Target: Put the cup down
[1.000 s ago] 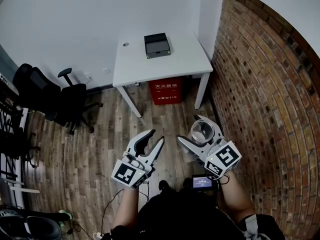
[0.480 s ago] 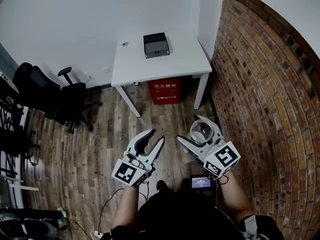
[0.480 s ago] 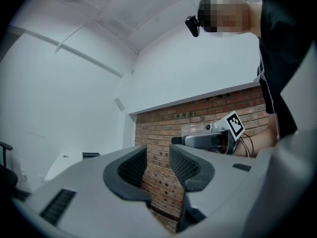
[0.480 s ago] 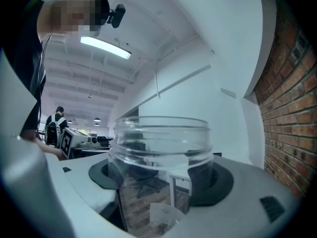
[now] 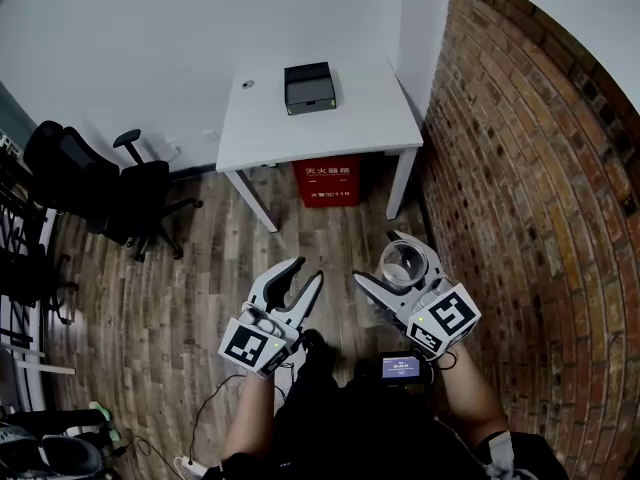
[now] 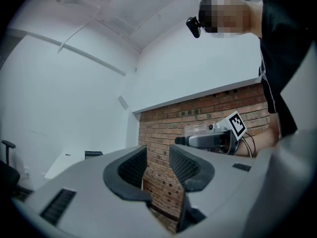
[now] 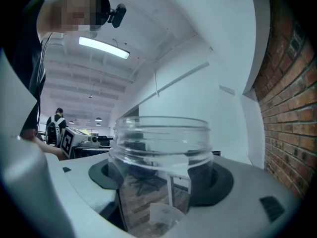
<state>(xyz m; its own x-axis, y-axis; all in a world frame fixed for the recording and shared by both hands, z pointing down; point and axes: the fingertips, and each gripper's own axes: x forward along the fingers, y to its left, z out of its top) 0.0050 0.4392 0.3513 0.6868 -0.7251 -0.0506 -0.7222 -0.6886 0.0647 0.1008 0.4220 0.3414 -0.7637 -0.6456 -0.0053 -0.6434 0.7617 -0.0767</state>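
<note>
A clear plastic cup (image 5: 403, 260) stands upright between the jaws of my right gripper (image 5: 396, 268), held in the air over the wooden floor. In the right gripper view the cup (image 7: 161, 152) fills the middle, and both dark pads (image 7: 220, 180) press on its lower wall. My left gripper (image 5: 308, 270) hangs beside it at the left, open, with nothing between its pads (image 6: 132, 168). From the left gripper view, the right gripper (image 6: 208, 141) with the cup (image 6: 197, 129) shows against the brick wall. The white table (image 5: 370, 108) stands ahead.
A black box (image 5: 308, 87) sits at the back of the table, and a red box (image 5: 329, 180) stands under it. A brick wall (image 5: 520, 218) runs along the right. Black office chairs (image 5: 100, 193) stand at the left on the wooden floor (image 5: 200, 268).
Both grippers keep the same pose and the cup stays in the right one. The table has drifted slightly up and left in the head view.
</note>
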